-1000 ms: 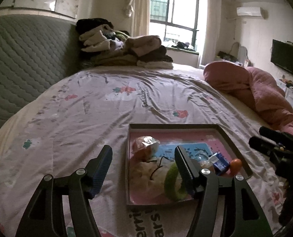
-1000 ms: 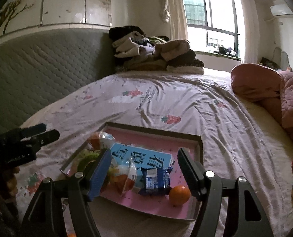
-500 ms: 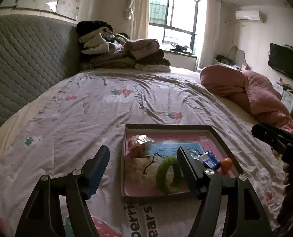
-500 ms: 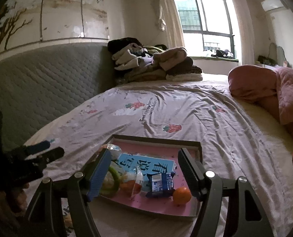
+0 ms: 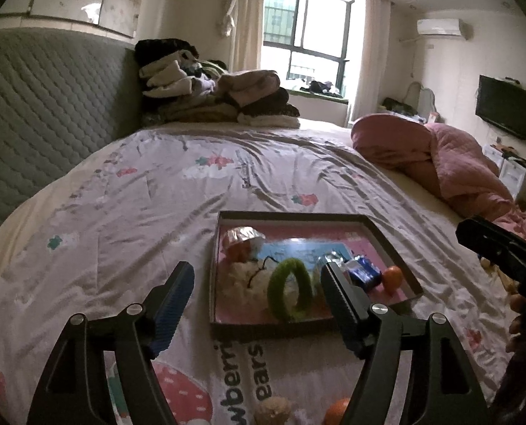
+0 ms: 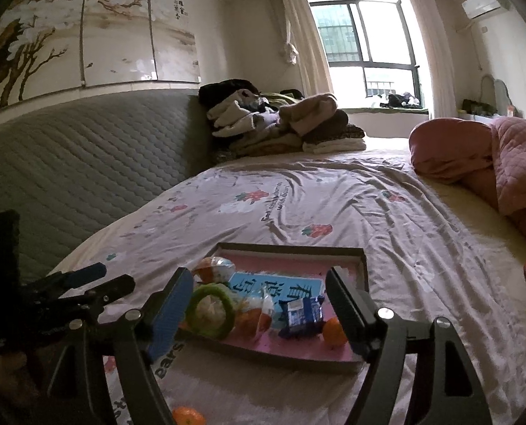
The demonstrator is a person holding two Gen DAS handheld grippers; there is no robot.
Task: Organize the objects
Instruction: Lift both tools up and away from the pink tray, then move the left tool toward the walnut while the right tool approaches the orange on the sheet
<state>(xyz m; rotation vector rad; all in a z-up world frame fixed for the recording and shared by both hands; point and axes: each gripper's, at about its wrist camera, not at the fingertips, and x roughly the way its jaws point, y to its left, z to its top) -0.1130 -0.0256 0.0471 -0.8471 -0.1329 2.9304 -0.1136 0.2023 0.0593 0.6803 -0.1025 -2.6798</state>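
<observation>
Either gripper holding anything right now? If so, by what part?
Nothing is held. The left gripper and right gripper are both empty, jaws opening, hovering short of the tray; its contents lie beyond the fingers, untouched.

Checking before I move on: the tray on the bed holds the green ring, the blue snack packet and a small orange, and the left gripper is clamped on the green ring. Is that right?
Not quite. The left gripper holds nothing: its jaws are opening, clear of the green ring, which lies loose in the tray with the blue snack packet and small orange. The left wrist view shows it.
</observation>
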